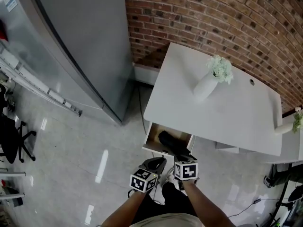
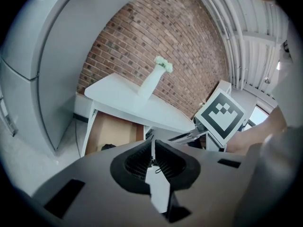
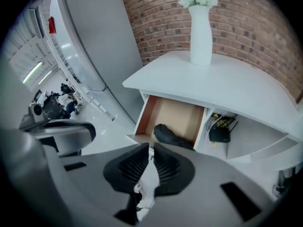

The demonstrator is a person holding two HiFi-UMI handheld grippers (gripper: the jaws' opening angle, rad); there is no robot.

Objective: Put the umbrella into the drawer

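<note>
Umbrella lies in drawer beyond right gripper.

Umbrella in drawer under table, vase on table

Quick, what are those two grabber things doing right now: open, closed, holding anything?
Left gripper: closed, holding nothing.
Right gripper: jaws all but together, holding nothing.
</note>
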